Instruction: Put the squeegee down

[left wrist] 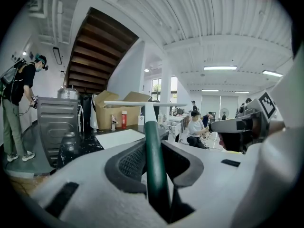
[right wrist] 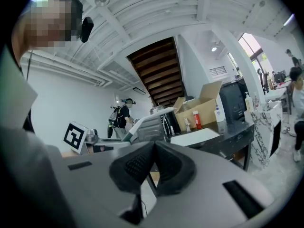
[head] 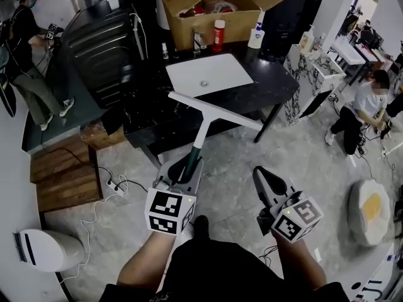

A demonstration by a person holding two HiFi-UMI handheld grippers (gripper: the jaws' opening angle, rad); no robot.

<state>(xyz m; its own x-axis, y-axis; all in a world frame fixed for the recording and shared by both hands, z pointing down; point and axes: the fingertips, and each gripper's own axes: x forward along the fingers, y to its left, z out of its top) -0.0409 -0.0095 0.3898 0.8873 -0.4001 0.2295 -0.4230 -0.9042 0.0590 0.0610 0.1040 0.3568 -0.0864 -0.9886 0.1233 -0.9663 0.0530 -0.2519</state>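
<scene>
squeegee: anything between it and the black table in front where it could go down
Nothing visible does. The squeegee, clamped in the left gripper, has its blade by the black table's bare near edge. The white board lies farther in, and the cardboard box at the back.

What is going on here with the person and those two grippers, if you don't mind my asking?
A person stands facing a dark table with a two-jaw gripper in each hand. The left gripper is closed on the green handle of a squeegee, held in the air with its white blade toward the table. The right gripper is shut and empty beside it. The squeegee has not been put down yet. The table holds a white board and a cardboard box.
</scene>
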